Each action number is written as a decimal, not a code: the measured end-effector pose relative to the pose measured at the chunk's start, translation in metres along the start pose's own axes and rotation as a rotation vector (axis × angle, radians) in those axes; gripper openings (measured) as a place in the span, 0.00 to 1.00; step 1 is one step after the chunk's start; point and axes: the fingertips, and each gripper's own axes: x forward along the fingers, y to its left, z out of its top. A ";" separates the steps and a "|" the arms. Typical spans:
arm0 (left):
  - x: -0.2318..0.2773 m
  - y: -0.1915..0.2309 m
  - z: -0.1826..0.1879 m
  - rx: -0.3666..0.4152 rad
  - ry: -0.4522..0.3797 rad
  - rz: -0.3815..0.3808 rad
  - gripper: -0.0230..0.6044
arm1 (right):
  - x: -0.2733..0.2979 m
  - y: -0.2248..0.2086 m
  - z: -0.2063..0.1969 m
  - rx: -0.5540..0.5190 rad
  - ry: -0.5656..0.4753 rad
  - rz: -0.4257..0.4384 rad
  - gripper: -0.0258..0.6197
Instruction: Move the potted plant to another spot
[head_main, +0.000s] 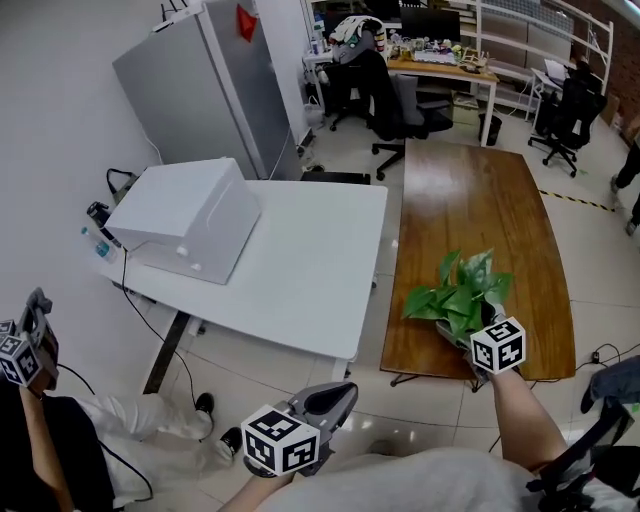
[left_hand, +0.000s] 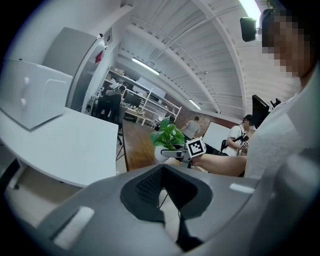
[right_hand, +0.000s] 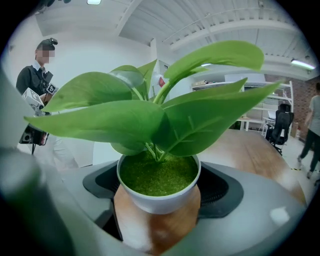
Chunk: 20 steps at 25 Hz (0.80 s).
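Leaves cover nearly everything in the head view. The potted plant sits over the near right part of the wooden table. The right gripper reaches into it from the table's near edge, and only its marker cube is clear of the foliage.

The right gripper view supplies what is hidden there: a white pot topped with fine green grain, wedged between the two jaws. The jaws stand apart by the pot's width and press against its sides. Wood of the table shows under and beyond the pot, but whether the base touches the wood cannot be told.

The left gripper view gives a side look, with the plant and its pot at the table's near end and the right gripper's cube just beside them.

The left gripper is held off the wooden table's near left corner, over the floor. Its own view shows its jaws closed on each other, pads meeting, with nothing between them.

A white table stands along the wooden table's left side.
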 end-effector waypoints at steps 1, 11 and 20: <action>-0.005 0.003 0.000 -0.004 -0.006 0.014 0.03 | 0.007 0.006 0.003 -0.008 0.000 0.016 0.76; -0.057 0.031 -0.007 -0.066 -0.061 0.169 0.03 | 0.077 0.082 0.034 -0.085 0.004 0.201 0.76; -0.108 0.059 -0.026 -0.132 -0.110 0.312 0.03 | 0.139 0.167 0.042 -0.150 0.022 0.370 0.76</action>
